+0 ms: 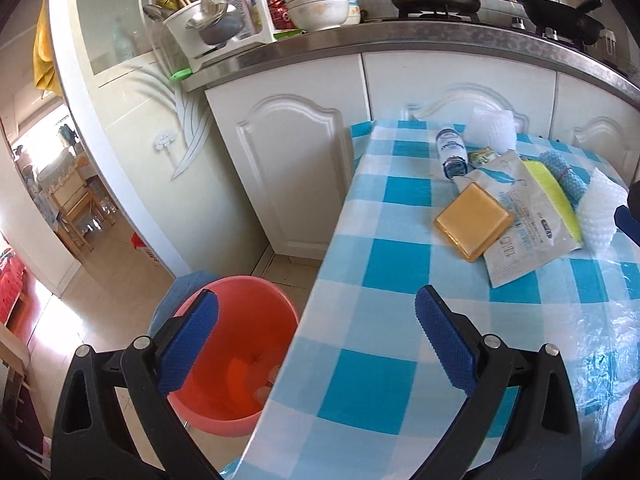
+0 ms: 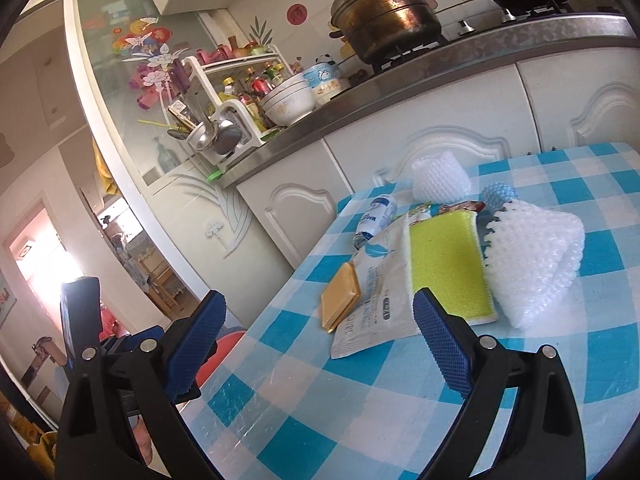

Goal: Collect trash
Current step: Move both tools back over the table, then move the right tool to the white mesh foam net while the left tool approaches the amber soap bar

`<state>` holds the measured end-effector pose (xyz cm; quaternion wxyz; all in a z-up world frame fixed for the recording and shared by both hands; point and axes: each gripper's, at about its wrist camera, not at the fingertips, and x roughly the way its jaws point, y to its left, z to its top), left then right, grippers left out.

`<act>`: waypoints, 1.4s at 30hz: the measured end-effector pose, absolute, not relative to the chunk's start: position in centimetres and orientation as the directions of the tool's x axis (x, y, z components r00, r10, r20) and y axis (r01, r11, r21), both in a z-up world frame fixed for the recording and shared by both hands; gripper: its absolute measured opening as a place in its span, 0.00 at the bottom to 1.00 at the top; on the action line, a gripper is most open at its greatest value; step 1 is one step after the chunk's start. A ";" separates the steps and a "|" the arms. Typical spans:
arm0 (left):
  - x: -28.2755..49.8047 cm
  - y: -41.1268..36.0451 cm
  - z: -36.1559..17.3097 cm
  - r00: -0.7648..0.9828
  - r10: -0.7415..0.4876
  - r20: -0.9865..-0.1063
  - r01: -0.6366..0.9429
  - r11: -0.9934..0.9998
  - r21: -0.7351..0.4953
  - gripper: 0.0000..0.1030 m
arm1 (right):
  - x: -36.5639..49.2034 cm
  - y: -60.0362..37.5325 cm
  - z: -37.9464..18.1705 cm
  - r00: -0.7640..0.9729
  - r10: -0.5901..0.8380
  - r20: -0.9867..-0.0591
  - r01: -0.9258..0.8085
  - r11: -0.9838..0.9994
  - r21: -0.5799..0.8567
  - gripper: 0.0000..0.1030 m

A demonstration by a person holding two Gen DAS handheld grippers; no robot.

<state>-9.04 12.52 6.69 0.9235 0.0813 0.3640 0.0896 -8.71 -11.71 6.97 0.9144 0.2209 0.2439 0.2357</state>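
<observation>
Red bucket [image 1: 236, 356]: near side hidden behind left gripper finger [image 1: 188, 344] and the table [image 1: 360, 380] edge; in the right wrist view only a sliver [image 2: 224, 344] shows
Small bottle [image 1: 452, 152]: label print too small to read
White pouch [image 1: 516, 236]: partly covered by yellow flat block [image 1: 474, 220] and green sponge [image 1: 554, 196]
Blue foam net [image 2: 496, 196]: mostly hidden behind white foam net [image 2: 532, 264]
Wrapper [image 2: 460, 206]: only its top edge shows above the sponge

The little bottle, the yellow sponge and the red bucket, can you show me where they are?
Bottle [image 1: 451, 151]: left wrist view, on the middle of its label.
Sponge [image 2: 448, 265]: right wrist view, on the middle of its yellow face.
Bucket [image 1: 236, 344]: left wrist view, on its inner wall.
</observation>
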 end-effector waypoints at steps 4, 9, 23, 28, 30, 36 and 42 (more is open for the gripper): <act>-9.1 10.5 6.9 0.727 0.193 -0.659 -0.061 0.974 0.218 0.96 | -8.6 -14.6 6.8 0.804 0.496 -0.328 -0.266 0.793 0.548 0.91; -9.0 7.9 6.9 0.733 0.141 -0.666 0.006 0.977 0.214 0.96 | -8.2 -18.5 6.3 0.843 0.429 -0.325 -0.180 0.794 0.581 0.91; -5.5 5.9 6.2 0.658 -0.106 -0.746 0.097 0.994 -0.056 0.96 | -5.1 -24.9 2.5 0.833 0.403 -0.378 -0.035 0.721 0.692 0.91; -2.5 6.6 5.3 0.622 -0.203 -0.756 0.058 0.975 -0.214 0.96 | -4.0 -24.8 1.9 0.817 0.418 -0.397 -0.028 0.717 0.697 0.91; -1.3 6.7 4.7 0.611 -0.218 -0.761 0.037 0.968 -0.247 0.96 | -3.6 -24.4 1.7 0.807 0.425 -0.410 -0.030 0.723 0.690 0.91; 1.1 6.8 3.0 0.592 -0.244 -0.768 0.007 0.955 -0.298 0.96 | -2.6 -23.2 1.4 0.782 0.398 -0.479 -0.007 0.775 0.632 0.91; 2.7 6.3 2.2 0.593 -0.239 -0.769 0.008 0.957 -0.290 0.96 | -2.1 -23.5 0.8 0.771 0.395 -0.500 0.019 0.770 0.638 0.91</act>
